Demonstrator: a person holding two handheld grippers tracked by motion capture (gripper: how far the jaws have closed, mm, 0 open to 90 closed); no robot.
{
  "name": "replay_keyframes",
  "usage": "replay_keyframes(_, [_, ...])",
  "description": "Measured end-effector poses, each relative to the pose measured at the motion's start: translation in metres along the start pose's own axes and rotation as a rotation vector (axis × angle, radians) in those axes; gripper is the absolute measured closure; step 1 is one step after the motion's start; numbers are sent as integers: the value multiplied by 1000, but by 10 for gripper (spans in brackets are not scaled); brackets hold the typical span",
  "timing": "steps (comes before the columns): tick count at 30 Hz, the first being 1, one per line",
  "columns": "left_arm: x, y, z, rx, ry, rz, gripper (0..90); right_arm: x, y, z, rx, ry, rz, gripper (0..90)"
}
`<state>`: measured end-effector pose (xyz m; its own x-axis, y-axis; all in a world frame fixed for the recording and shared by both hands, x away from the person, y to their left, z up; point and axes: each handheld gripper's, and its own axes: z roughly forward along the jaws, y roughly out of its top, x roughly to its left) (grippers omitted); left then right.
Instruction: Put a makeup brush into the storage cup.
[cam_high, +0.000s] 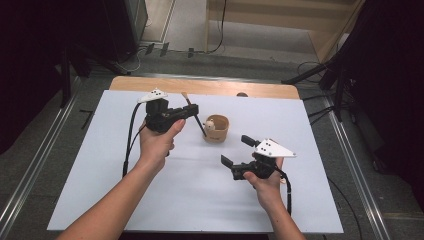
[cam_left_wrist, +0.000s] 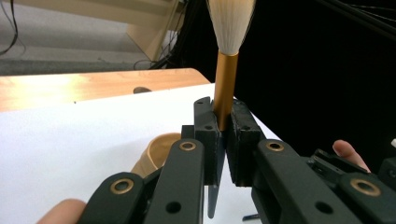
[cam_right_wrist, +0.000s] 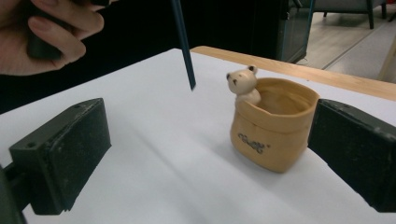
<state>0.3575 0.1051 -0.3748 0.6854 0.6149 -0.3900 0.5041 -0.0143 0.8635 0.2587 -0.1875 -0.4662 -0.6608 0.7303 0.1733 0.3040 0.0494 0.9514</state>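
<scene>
White table (cam_high: 100, 175), clamped brush (cam_left_wrist: 225, 79), pot (cam_right_wrist: 273, 123)

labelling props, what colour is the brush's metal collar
Gold-orange; the brush collar shows best in the left gripper view.

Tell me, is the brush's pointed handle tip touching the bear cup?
Apart. The right gripper view shows the brush tip hanging in the air left of the bear cup.

A tan, sack-shaped ceramic cup (cam_right_wrist: 273, 128) carries dark lettering and a cream bear figure (cam_right_wrist: 244, 84) at its rim. The brush (cam_left_wrist: 226, 70) has white bristles, a golden-orange ferrule and a dark handle. Both grippers are black, over a white tabletop (cam_high: 100, 165) with a light wood far edge.
</scene>
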Motion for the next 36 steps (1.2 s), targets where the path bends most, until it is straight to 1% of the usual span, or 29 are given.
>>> replay_keyframes(2, [0,1,1,-12,11,12,854,-3,-3,-4,4,-8,-6,0])
replay_keyframes(4, [0,2,2,-21,17,12,854,-4,-5,-8,7,-11,1,0])
replay_keyframes(6, [1,3,3,-26,20,17,854,-5,-7,-12,14,-14,-8,0])
replay_keyframes(7, [1,3,4,-31,21,13,854,-6,-8,-14,16,-14,-8,0])
replay_keyframes(10, [1,4,8,-44,36,20,854,-7,-11,-19,24,-18,-13,0])
replay_keyframes(11, [1,5,9,-46,39,30,854,-7,-13,-21,24,-20,-11,0])
replay_keyframes(14, [0,9,12,-64,54,44,854,-10,-16,-25,35,-26,-12,0])
replay_keyframes(15, [0,10,13,-72,56,45,854,-10,-17,-27,36,-26,-6,0])
replay_keyframes(16, [0,11,14,-79,56,44,854,-12,-18,-28,35,-31,-13,0])
replay_keyframes(18, [0,13,16,-83,63,49,854,-13,-20,-30,41,-35,-9,0])
replay_keyframes(19, [0,14,17,-87,66,53,853,-14,-20,-31,40,-37,0,0])
replay_keyframes(24, [0,15,25,-99,79,65,854,-16,-21,-32,39,-40,-2,0])
replay_keyframes(27, [1,14,30,-107,88,61,853,-16,-22,-31,48,-43,-5,0])
replay_keyframes(30, [3,12,34,-112,94,69,853,-16,-22,-31,47,-41,-2,0])
replay_keyframes(32, [4,10,37,-116,107,79,853,-16,-22,-31,44,-40,2,0])
replay_keyframes(34, [5,10,39,-130,100,77,853,-16,-22,-32,40,-39,5,0])
replay_keyframes(36, [5,9,41,-135,110,83,853,-17,-22,-32,41,-40,7,0])
